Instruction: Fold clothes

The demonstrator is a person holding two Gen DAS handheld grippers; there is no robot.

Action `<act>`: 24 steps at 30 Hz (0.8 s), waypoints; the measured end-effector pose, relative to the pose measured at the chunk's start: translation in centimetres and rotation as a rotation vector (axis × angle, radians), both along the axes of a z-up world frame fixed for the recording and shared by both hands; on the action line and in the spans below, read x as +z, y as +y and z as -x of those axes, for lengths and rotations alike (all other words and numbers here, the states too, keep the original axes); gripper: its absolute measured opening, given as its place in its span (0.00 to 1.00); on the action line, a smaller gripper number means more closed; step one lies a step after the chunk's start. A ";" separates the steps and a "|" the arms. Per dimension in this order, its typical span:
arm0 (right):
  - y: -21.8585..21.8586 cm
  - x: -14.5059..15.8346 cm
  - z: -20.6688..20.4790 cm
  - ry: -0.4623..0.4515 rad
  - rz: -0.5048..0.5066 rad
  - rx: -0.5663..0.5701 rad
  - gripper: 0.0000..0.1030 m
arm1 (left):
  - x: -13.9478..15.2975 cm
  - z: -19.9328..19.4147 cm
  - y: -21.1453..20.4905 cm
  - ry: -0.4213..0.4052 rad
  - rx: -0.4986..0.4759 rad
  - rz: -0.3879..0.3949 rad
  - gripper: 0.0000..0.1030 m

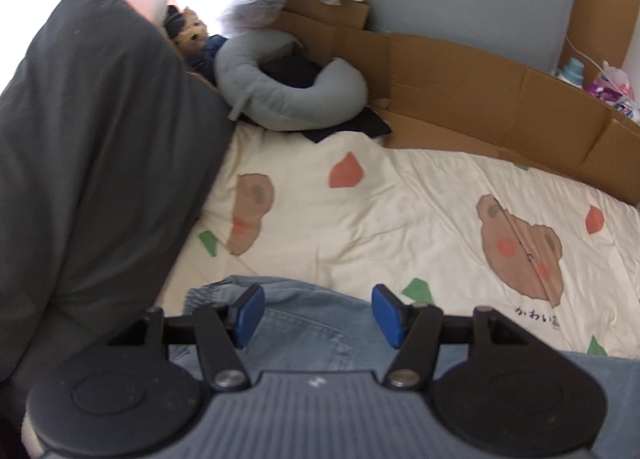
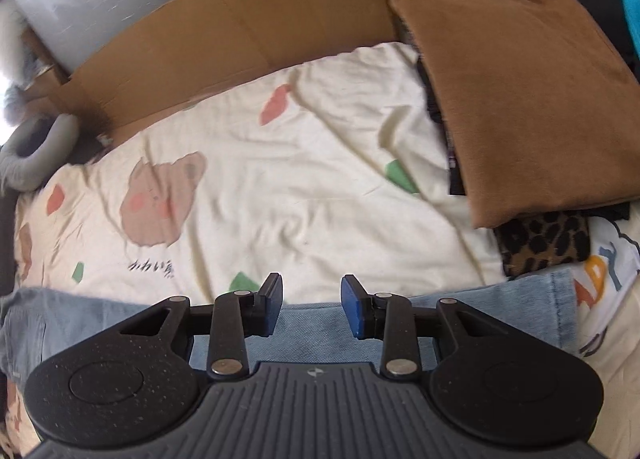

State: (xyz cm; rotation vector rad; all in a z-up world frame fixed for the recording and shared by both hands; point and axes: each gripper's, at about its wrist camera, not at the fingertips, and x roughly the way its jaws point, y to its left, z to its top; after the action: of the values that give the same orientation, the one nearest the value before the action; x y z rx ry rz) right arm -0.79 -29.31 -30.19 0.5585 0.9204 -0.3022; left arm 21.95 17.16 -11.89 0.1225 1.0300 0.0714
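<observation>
- Left wrist view: the left gripper stood open and empty above the jeans, whose waistband lay just below its pads. Closing there risked pinching one layer only.
- Right wrist view: the right gripper gaped, holding nothing, over the jeans; the bear-print duvet beyond could get snagged too.

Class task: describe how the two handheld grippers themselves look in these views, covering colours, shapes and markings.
Both the left gripper and right gripper have a ribbed dark grey body with a small central mark, two round black discs, black linkage arms with silver pivots, and blue pads on the fingers.
</observation>
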 end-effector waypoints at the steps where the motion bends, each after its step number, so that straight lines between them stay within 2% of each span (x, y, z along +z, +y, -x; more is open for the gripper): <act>1: 0.3 0.1 -0.1 -0.003 0.001 0.013 0.38 | -0.1 0.0 0.6 -0.004 0.004 -0.001 0.61; 8: 1.8 -0.2 -0.2 0.017 0.036 0.101 0.38 | -3.3 -0.1 4.3 0.003 0.036 0.030 0.57; 11: 1.9 -0.8 -0.3 0.032 0.038 0.114 0.38 | -5.3 -0.2 5.9 -0.005 0.055 0.030 0.45; 13: 2.0 -1.2 -0.4 0.046 0.045 0.122 0.38 | -6.8 -0.5 7.2 -0.006 0.077 0.044 0.33; 16: 2.1 -2.0 -0.4 0.068 0.051 0.138 0.38 | -9.5 -0.9 8.7 0.000 0.113 0.073 0.27; 21: 3.0 -3.9 -0.3 0.114 0.070 0.176 0.38 | -14.1 -1.7 10.3 0.022 0.140 0.077 0.25; 24: 3.4 -4.9 -0.4 0.144 0.077 0.197 0.38 | -15.9 -2.5 11.4 -0.001 0.174 0.085 0.25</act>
State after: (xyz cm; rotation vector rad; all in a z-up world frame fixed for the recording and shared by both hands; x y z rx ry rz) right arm -0.42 -25.90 -35.08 0.3756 1.0899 -0.2006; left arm 24.42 28.58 -27.75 -0.0445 1.0393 0.1858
